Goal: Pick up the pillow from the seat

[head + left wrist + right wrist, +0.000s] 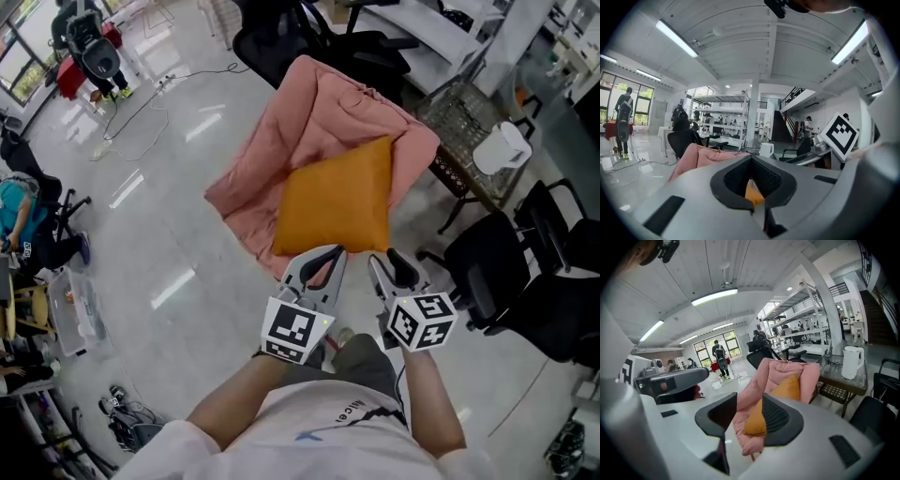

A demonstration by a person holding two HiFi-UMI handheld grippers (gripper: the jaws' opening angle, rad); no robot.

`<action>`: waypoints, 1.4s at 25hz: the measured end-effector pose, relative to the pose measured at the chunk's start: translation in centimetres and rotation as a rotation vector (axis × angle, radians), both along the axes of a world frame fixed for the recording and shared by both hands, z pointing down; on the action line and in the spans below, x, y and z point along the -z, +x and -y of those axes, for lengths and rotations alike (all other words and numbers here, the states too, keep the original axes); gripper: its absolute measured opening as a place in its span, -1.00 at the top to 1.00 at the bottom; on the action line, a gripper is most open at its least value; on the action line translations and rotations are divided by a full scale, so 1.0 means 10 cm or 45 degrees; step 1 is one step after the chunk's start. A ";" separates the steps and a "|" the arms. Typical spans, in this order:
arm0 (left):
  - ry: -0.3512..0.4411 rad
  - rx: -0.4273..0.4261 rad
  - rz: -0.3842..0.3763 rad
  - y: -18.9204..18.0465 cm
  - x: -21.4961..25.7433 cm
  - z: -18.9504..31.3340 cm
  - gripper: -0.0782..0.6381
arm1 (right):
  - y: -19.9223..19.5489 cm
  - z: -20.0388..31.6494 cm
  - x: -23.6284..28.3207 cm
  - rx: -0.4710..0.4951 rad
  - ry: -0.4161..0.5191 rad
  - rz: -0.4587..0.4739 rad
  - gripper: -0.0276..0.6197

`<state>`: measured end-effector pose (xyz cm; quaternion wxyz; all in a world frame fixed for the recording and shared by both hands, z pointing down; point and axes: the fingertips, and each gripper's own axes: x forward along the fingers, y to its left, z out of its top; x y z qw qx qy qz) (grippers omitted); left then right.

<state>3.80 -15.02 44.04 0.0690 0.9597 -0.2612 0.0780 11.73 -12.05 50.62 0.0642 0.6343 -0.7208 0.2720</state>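
Observation:
An orange pillow (336, 199) lies on the seat of a chair draped in a pink padded cover (319, 103). Both grippers hover just short of the pillow's near edge, touching nothing. My left gripper (336, 253) is shut, its tips meeting with nothing held; in the left gripper view a sliver of the pillow (752, 194) shows through the notch of the left gripper (752, 187). My right gripper (392, 262) is open. The right gripper view shows the pillow (785, 390) and pink chair (787, 369) beyond the gap of the right gripper (749, 418).
A dark side table (464, 122) with a white kettle (502, 148) stands right of the chair. Black office chairs (525, 272) are at the right, another (281, 37) behind the pink chair. Cables (141, 122) lie on the glossy floor at the left, near a seated person (19, 216).

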 end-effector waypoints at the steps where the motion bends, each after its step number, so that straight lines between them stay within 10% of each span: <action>1: -0.009 -0.013 0.004 0.07 -0.04 0.03 0.75 | 0.09 0.02 -0.08 -0.017 -0.024 0.000 0.42; 23: -0.168 0.168 0.196 0.89 -0.84 0.98 0.75 | 1.01 0.77 -2.41 0.059 -0.681 0.463 -0.12; 29: -0.211 0.239 0.221 0.86 -0.97 1.09 0.75 | 0.90 0.81 -2.61 0.152 -0.785 0.715 -0.11; 35: -0.229 0.271 0.226 0.76 -1.03 1.04 0.75 | 0.76 0.92 -2.49 0.278 -0.706 0.810 0.37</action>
